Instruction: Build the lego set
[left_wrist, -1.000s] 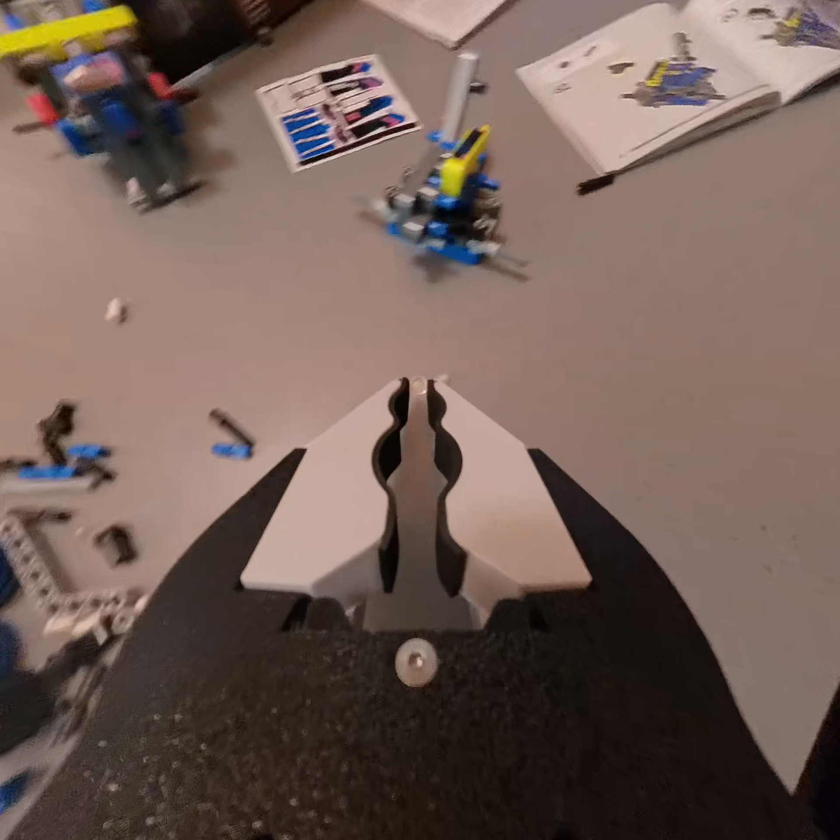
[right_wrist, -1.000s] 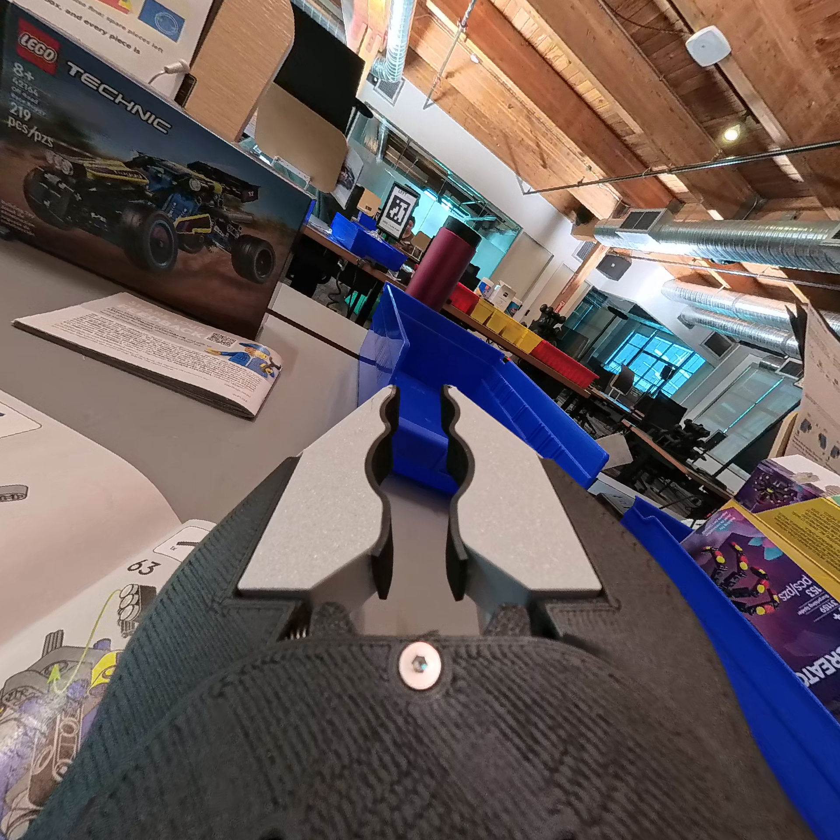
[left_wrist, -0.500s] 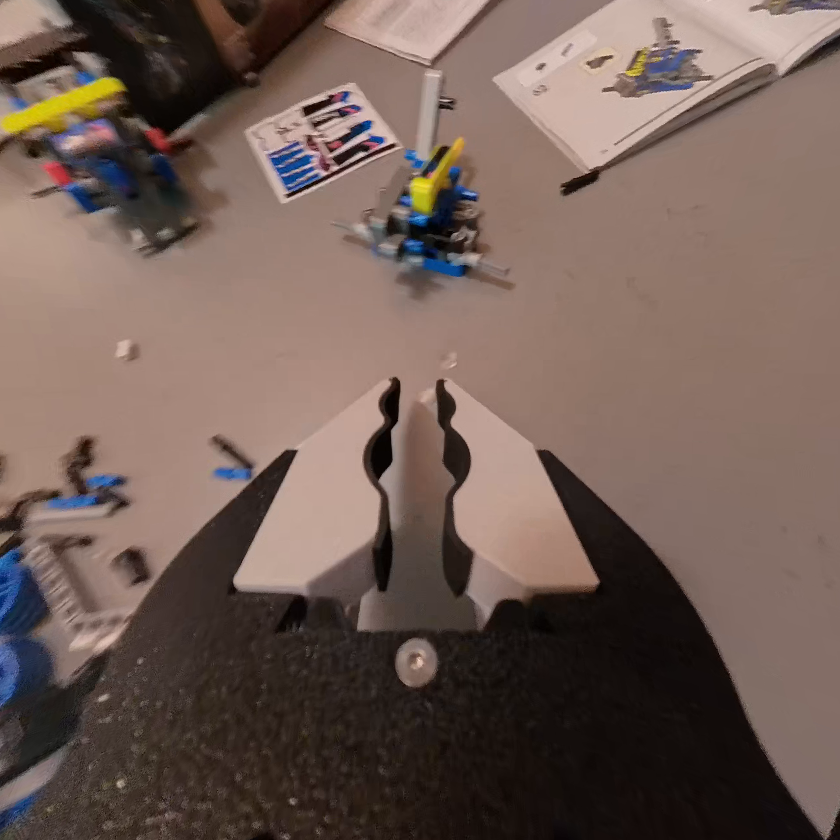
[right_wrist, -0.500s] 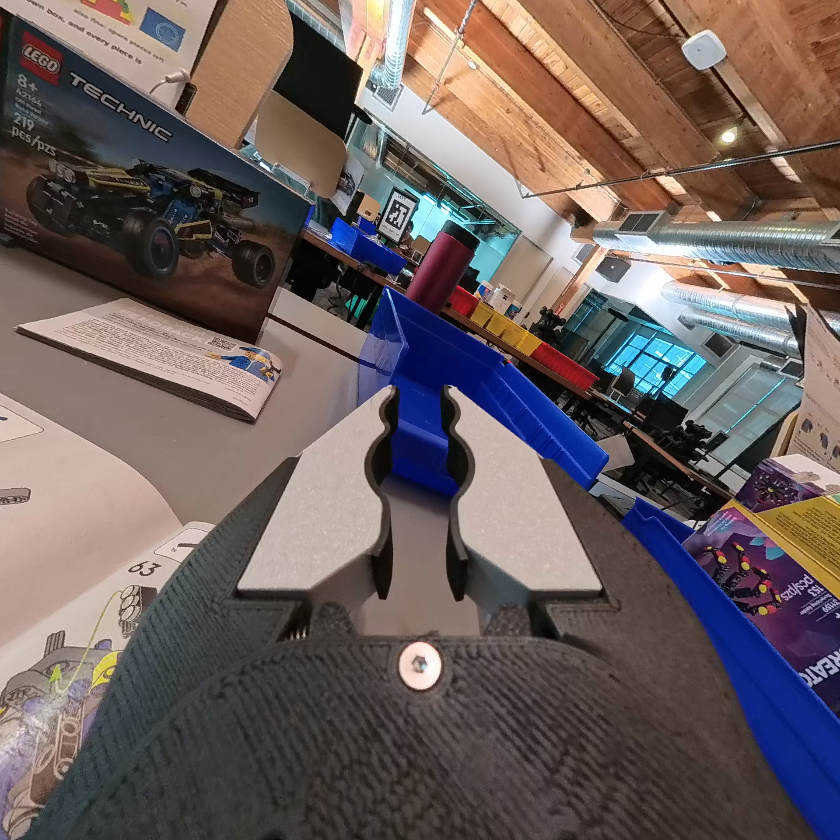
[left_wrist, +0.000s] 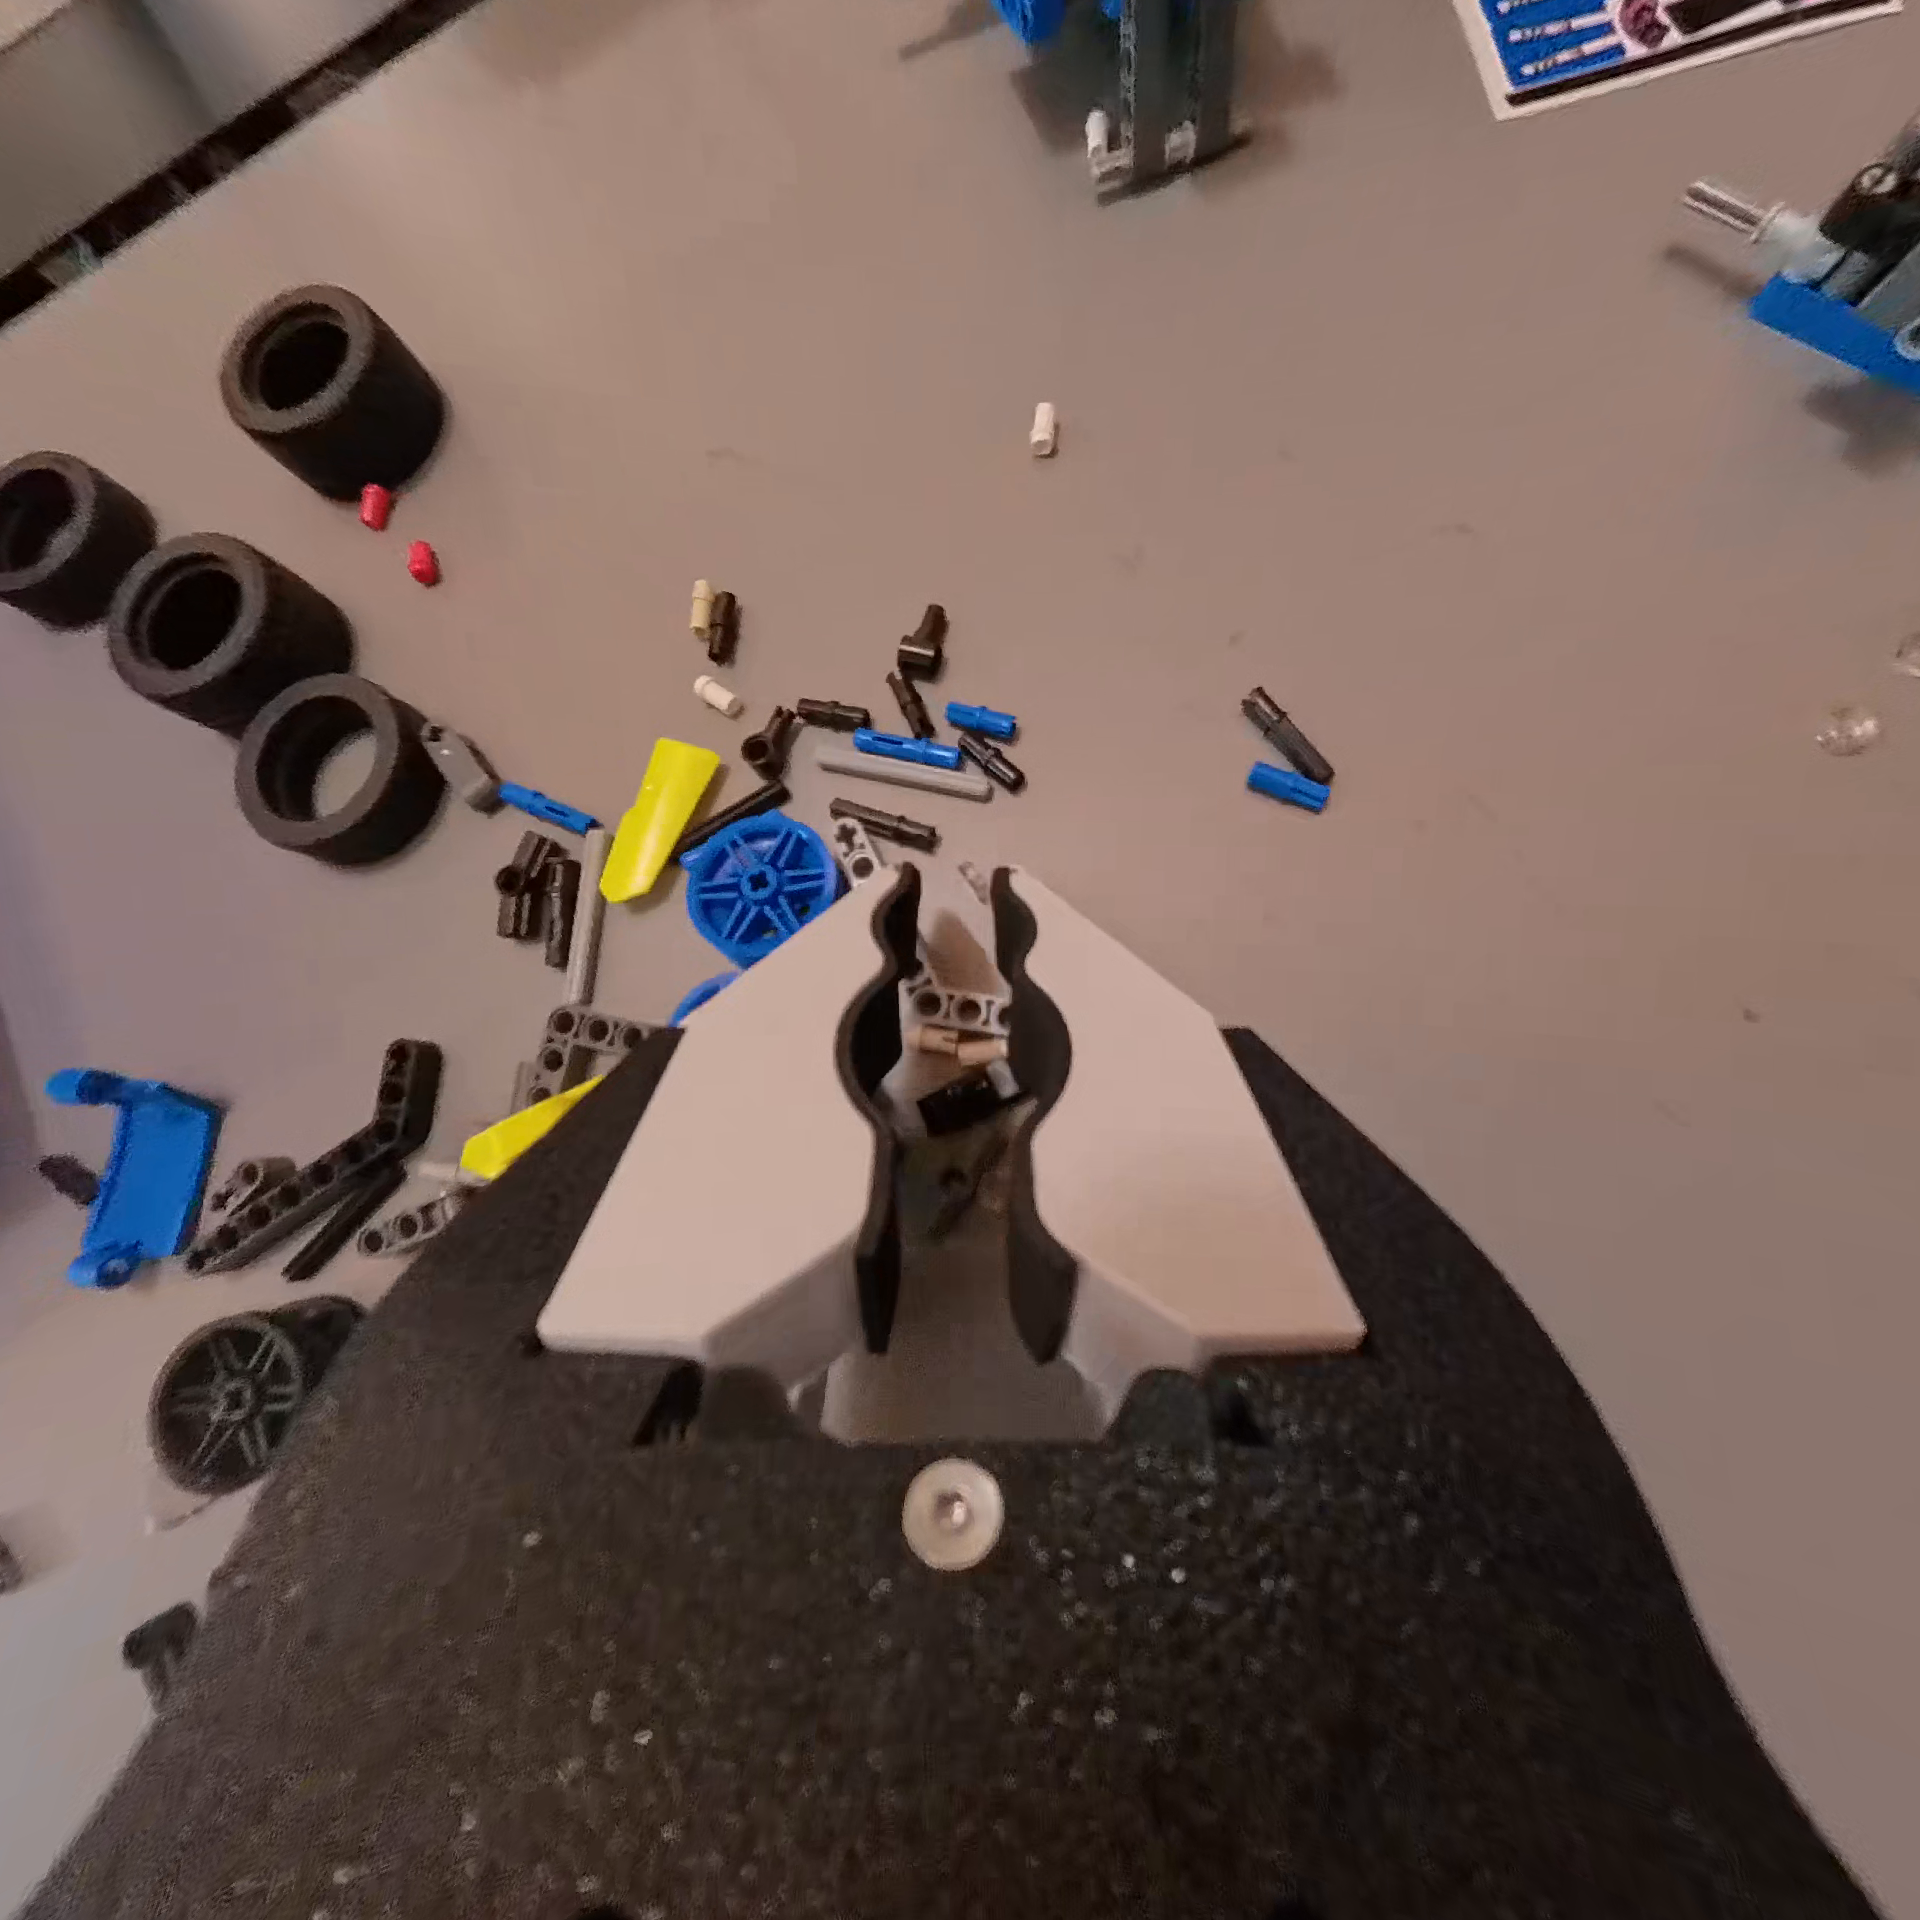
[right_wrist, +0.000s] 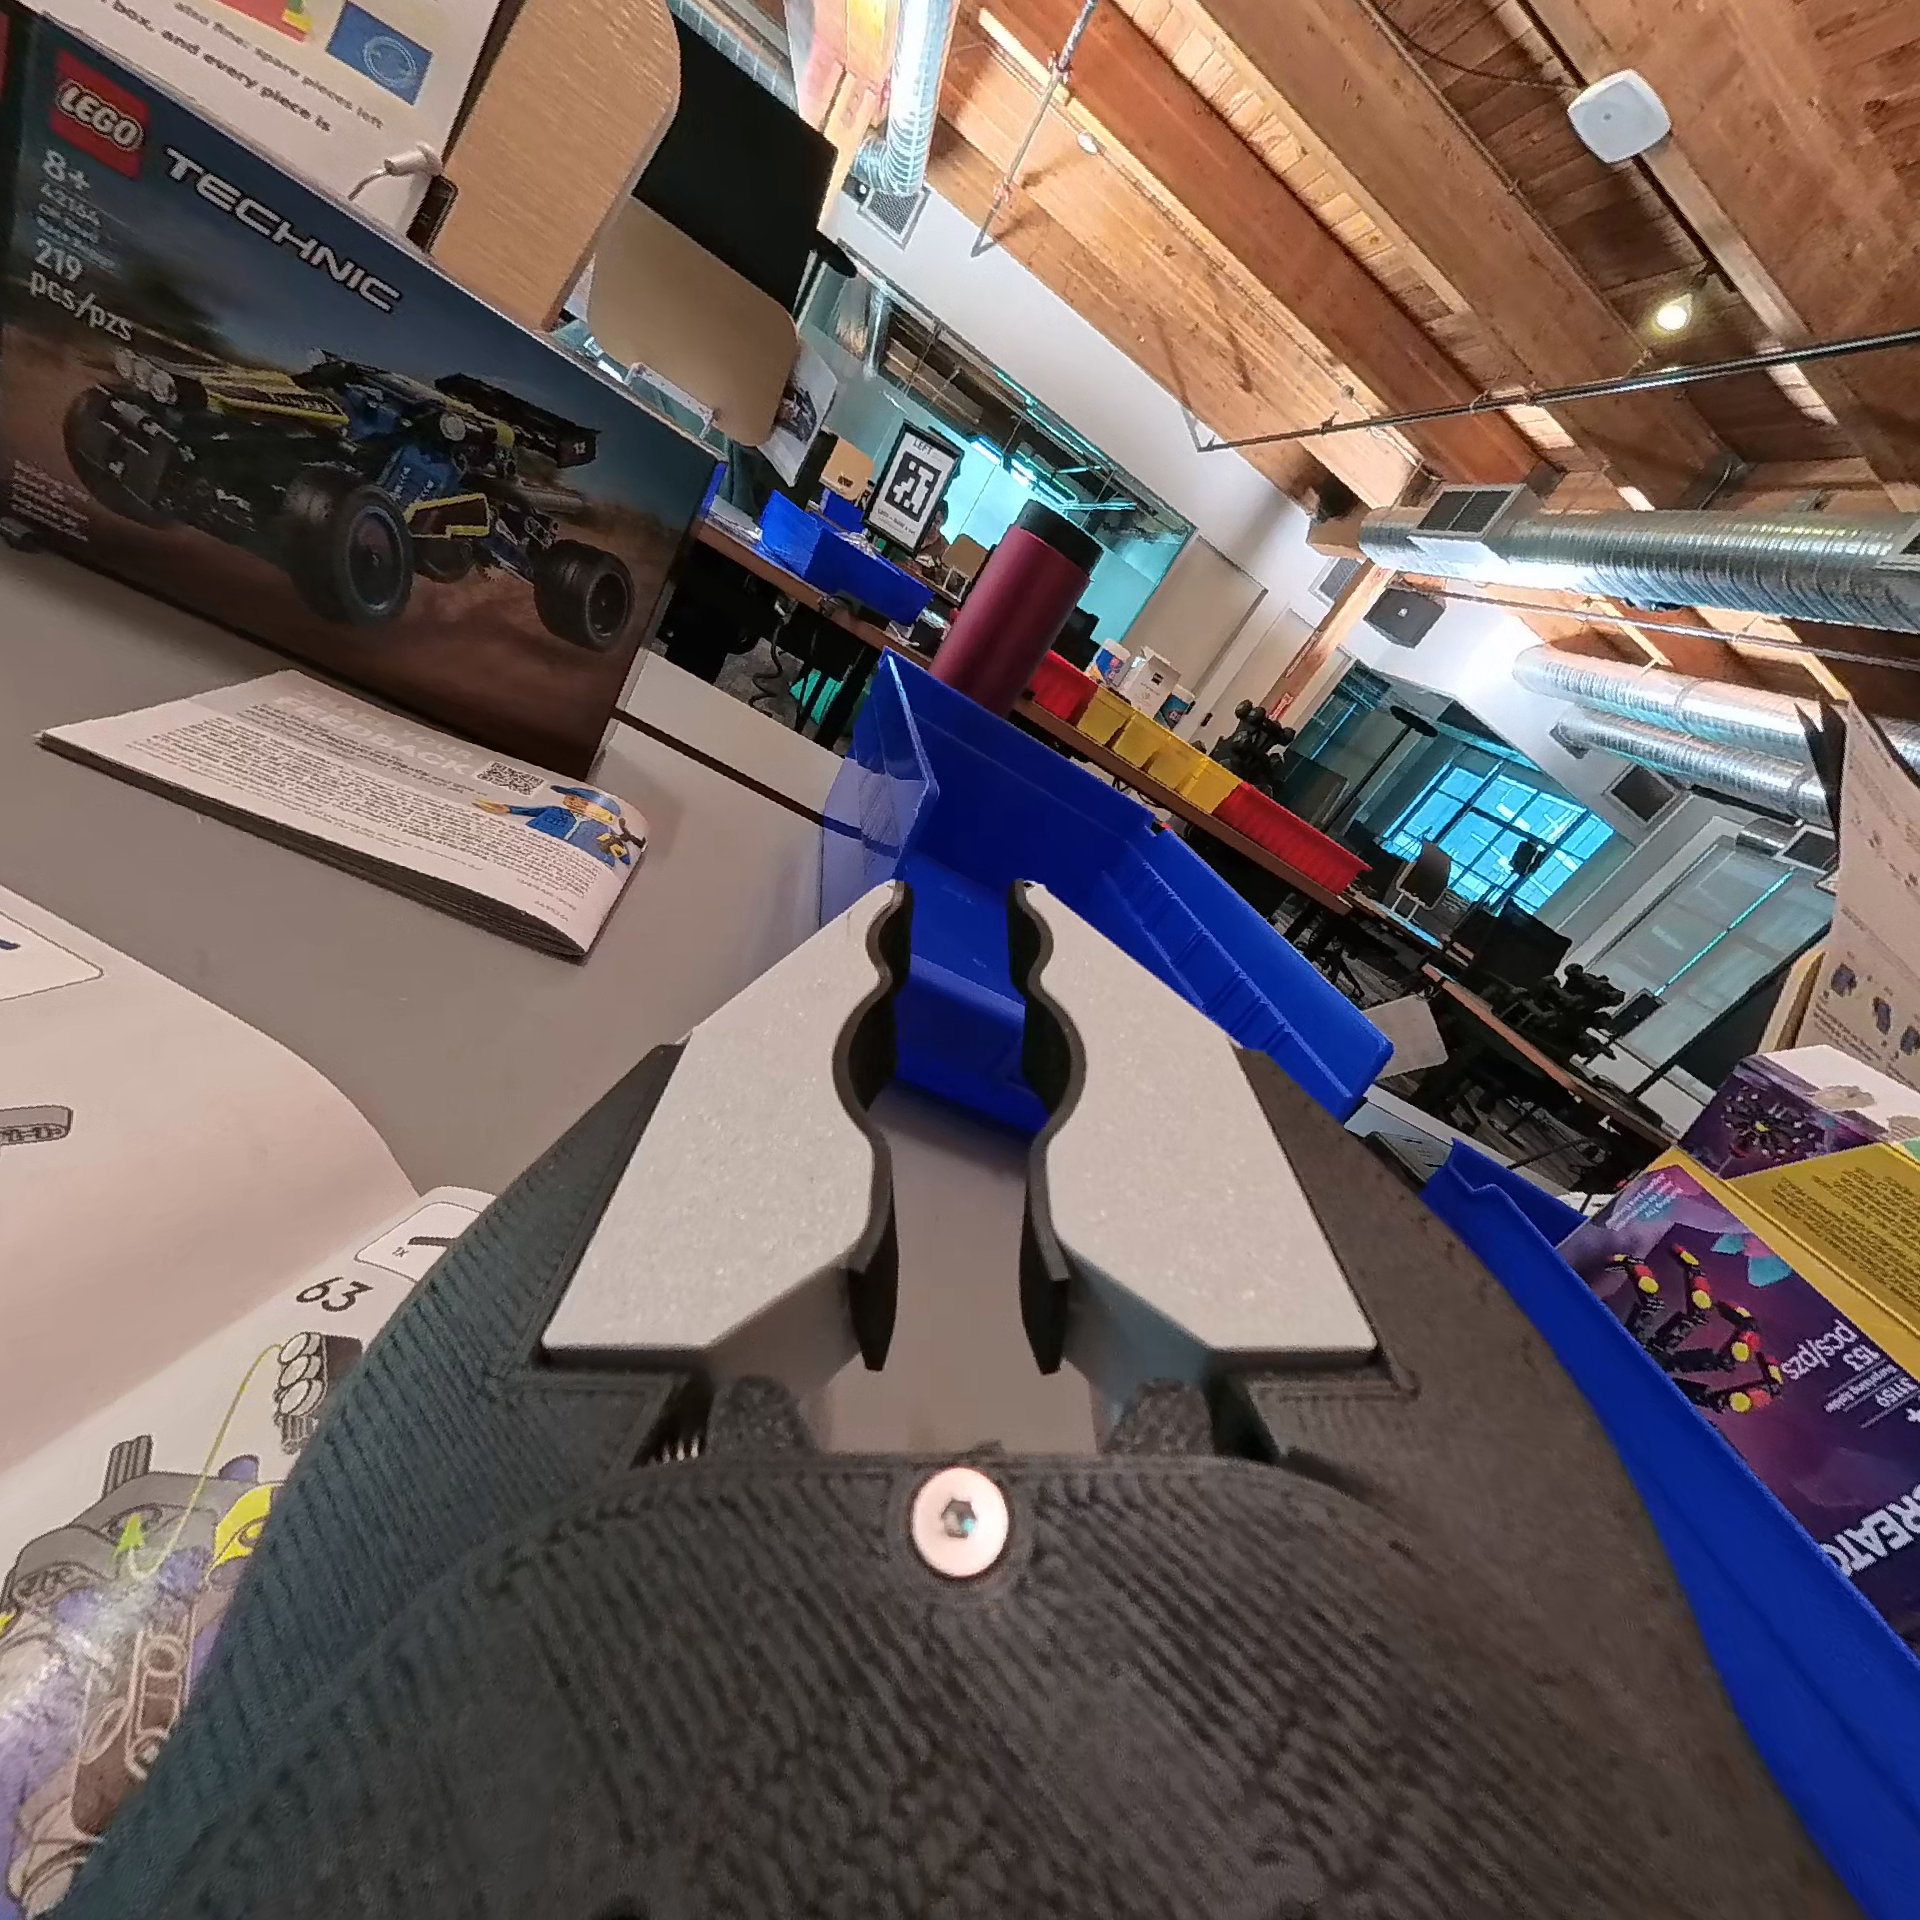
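My left gripper (left_wrist: 954, 883) is open and empty, hovering over a pile of loose Lego parts on the grey table (left_wrist: 1455, 582). A light grey holed beam (left_wrist: 951, 1008) with tan pins lies on the table and shows through the gap between the jaws. A blue wheel hub (left_wrist: 758, 888) and a yellow panel (left_wrist: 660, 816) lie just left of the tips. The partial blue and grey build (left_wrist: 1839, 281) stands at the far right. My right gripper (right_wrist: 961, 894) is open and empty, low over the open instruction book (right_wrist: 156, 1143).
Three black tyres (left_wrist: 332, 769) stand at the left, and a black wheel hub (left_wrist: 234, 1397) lies nearer. A second assembly (left_wrist: 1143, 94) and a sticker sheet (left_wrist: 1662, 42) are at the top. The set's box (right_wrist: 312, 468), a booklet (right_wrist: 364, 800) and blue bins (right_wrist: 1039, 862) surround the right gripper. The tips of one gripper are about 55 cm away from the tips of the other. My left tips are roughly 15 cm from the black wheel hub (left_wrist: 234, 1397).
My left gripper has swung left, away from the partial build and over the loose parts pile. Its jaws went from nearly shut to open. The right gripper has barely moved.
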